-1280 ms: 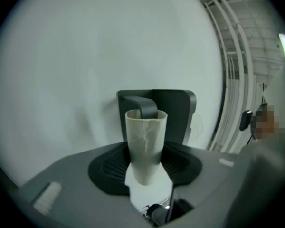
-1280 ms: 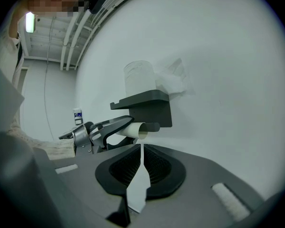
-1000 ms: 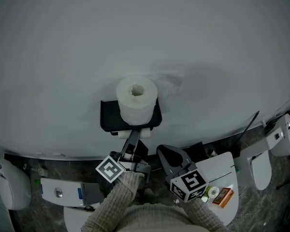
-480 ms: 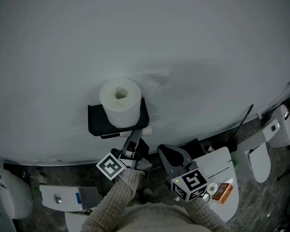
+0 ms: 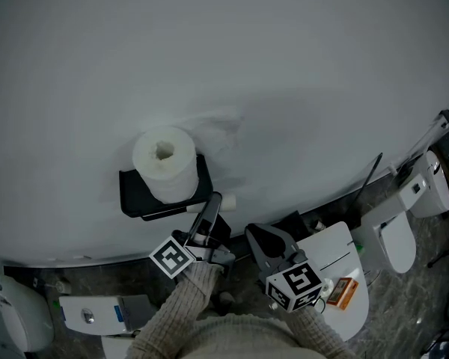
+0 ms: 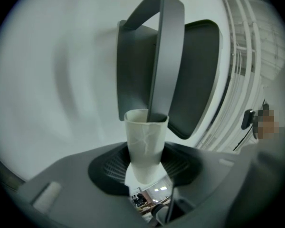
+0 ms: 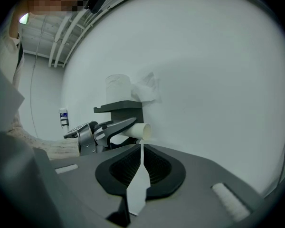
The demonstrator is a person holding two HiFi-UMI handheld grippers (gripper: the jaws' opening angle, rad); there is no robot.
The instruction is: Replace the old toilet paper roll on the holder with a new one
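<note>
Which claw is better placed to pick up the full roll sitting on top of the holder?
Right, probably. The right claw is shut and empty, while the left claw is clamped on the bare cardboard tube. The full roll stands upright on the holder, untouched.

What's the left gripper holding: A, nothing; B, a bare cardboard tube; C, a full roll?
B: the left gripper is clamped on a bare tube, while the full roll stands on top of the holder.
</note>
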